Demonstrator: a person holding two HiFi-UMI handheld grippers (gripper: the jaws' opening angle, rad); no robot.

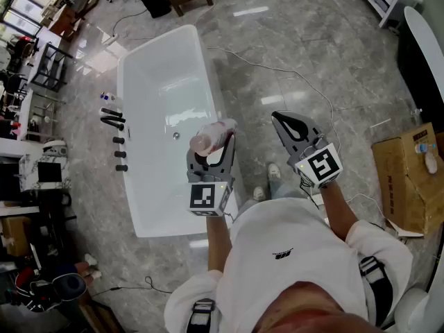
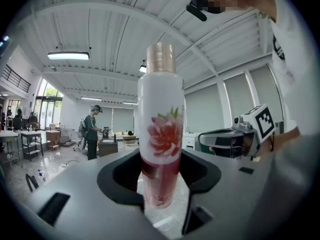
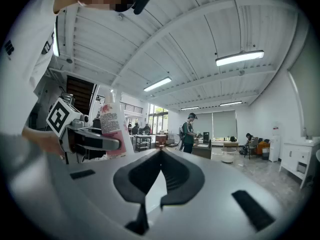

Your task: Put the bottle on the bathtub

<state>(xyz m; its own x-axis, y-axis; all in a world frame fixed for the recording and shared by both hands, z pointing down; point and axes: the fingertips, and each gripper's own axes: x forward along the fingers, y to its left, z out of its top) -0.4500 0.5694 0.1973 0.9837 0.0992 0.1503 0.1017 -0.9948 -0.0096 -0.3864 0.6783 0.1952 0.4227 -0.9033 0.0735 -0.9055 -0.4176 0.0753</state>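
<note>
The white freestanding bathtub (image 1: 126,82) takes up the middle of my head view, standing on grey marble floor, with black tap fittings (image 1: 114,120) along its far left side. A cardboard box (image 1: 406,179) sits well off to the right.

My left gripper (image 1: 211,151) is held out roughly level over the tub's near right rim. Its jaws stand wide and are clamped on the flower-print bottle (image 1: 211,136). In the left gripper view the bottle (image 2: 161,134) stands between the jaws, gripped on its pink lower band, with the white body and pinkish cap sticking out well beyond the tips. It is in the air, not yet resting on the tub.

My right gripper (image 1: 288,127) is beside it over the floor, and its own view shows the jaws (image 3: 160,156) closed together with nothing between them.

I judge the bottle to be glossy plastic, light and stiff enough not to crush, but slick under the pads. Because it is tall and narrow and gripped low, most of its length hangs beyond the jaws, so it may pivot. The rim is a smooth, narrow ledge, so the base should sit flat before the jaws let go.
</note>
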